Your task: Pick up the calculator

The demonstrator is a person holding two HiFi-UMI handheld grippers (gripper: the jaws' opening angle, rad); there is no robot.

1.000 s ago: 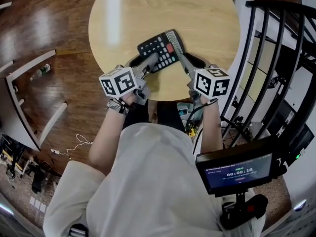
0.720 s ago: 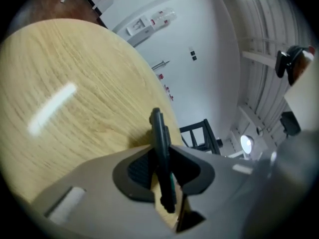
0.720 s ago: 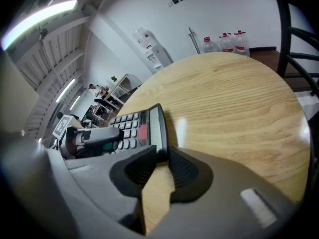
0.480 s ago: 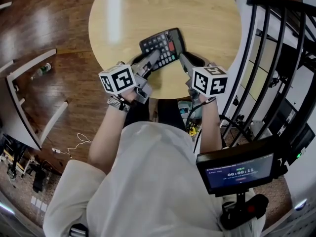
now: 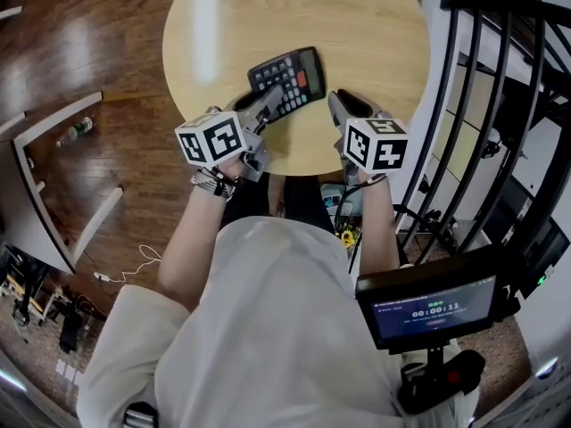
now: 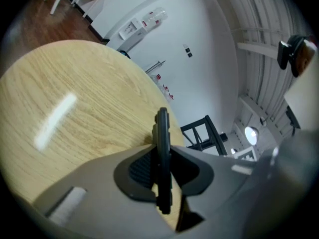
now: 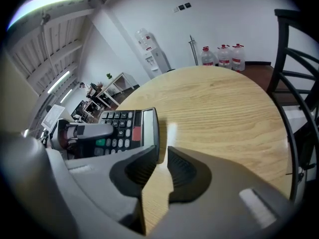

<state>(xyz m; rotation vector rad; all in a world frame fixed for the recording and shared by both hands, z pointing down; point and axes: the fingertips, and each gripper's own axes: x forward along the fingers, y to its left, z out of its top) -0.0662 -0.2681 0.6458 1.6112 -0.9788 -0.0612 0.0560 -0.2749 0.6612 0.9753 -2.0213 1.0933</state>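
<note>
Round pale-wood tabletop (image 5: 294, 12) fills the top of the head view, above a dark wooden floor (image 5: 89, 52). Compared with a second ago, the black calculator (image 5: 287, 78) has shifted up and to the left and no longer lies between the two tools. The right gripper (image 5: 337, 107), which then had a jaw beside the calculator's right edge, now sits apart from it. From left to right around the table there are a white frame (image 5: 53, 136) on the floor with a small bottle (image 5: 76, 130) by it, a black railing (image 5: 500, 96), and a small screen (image 5: 433, 308) at lower right. In the right gripper view, one finger of the left gripper (image 5: 266, 105) lies across the calculator's keys and covers some of them. The left gripper has just been closing its jaws. Its own view shows the calculator edge-on, clamped between the pads (image 6: 142, 169) at its near end, with the tabletop beyond. The right gripper's jaws stand a narrow gap apart with only bare wood between them, and the calculator sits just to their left, untouched by them.
</note>
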